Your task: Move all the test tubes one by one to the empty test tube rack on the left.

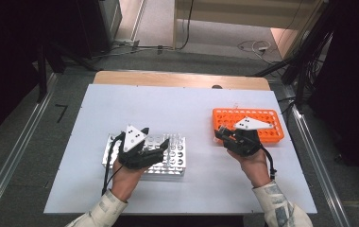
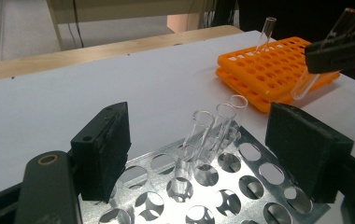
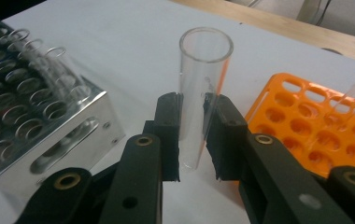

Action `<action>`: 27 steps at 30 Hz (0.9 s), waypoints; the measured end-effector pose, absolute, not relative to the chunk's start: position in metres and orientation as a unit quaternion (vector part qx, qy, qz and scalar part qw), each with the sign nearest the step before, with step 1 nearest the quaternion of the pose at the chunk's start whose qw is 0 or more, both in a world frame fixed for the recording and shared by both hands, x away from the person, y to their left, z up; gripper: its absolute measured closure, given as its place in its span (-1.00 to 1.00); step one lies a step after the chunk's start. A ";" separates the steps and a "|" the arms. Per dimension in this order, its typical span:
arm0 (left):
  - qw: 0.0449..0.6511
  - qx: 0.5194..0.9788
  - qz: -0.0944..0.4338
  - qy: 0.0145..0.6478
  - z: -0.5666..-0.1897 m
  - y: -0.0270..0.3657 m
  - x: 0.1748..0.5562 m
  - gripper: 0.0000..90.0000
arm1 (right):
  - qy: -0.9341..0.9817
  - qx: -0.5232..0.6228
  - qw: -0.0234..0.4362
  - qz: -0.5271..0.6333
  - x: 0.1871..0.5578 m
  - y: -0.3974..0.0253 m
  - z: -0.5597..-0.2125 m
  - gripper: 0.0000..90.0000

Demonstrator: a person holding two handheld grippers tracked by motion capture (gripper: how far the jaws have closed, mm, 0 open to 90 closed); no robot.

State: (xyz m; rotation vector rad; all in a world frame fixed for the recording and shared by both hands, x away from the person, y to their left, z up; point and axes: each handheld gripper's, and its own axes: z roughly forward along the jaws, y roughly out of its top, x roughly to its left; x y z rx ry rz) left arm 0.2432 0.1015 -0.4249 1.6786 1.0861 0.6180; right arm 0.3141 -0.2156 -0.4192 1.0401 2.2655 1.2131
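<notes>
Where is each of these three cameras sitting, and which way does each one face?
High view: above the person's side, looking forward and down on the white table; both forearms show, with left gripper and right gripper.
Left gripper view: rides the left gripper, facing the metal rack; its open jaws show.
Right gripper view: rides the right gripper; its jaws clamp a glass tube.
Both gripper views share the orange rack.

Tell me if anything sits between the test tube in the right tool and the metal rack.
Nothing visible does. The right tool is shut on a clear test tube, and bare white table lies between it and the metal rack. The left tool hovers open above that rack, over its three standing tubes.
</notes>
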 end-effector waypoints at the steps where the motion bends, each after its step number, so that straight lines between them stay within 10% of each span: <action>1: 0.501 0.695 0.256 0.448 -0.424 0.101 0.243 -0.51 | 0.805 0.366 0.182 0.430 0.311 -0.215 -0.420 0.62; 27: 0.514 0.739 0.219 0.376 -0.424 0.052 0.221 -0.31 | 0.859 0.288 0.126 0.404 0.266 -0.169 -0.452 0.62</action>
